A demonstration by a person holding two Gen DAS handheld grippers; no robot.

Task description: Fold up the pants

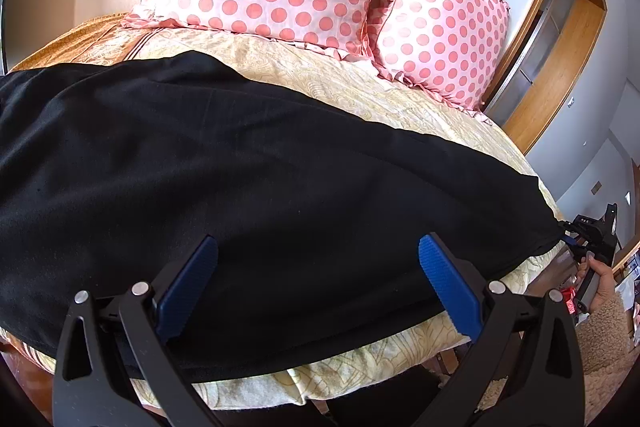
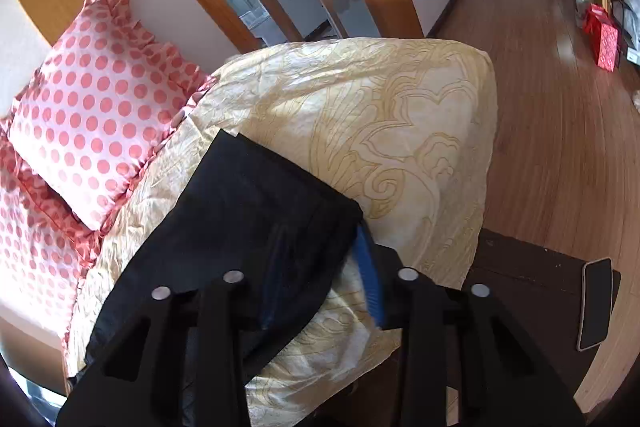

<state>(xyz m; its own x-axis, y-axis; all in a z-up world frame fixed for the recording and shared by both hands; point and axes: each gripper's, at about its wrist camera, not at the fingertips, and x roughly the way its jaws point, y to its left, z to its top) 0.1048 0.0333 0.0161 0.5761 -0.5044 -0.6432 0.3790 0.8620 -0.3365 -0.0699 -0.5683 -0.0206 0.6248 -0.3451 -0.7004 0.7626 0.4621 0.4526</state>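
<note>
On bed (image 1: 400, 95) | black pants (image 1: 240, 167) spread flat, lengthwise

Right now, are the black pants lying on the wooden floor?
No, the black pants lie spread across the yellow bedspread.

The right gripper (image 2: 320, 267) has its blue pads pinched on the near corner of the black pants (image 2: 248, 219), which lie on a cream patterned bedspread (image 2: 400, 115). Polka-dot pillows (image 2: 92, 107) sit far left; a phone (image 2: 596, 303) lies near right.
</note>
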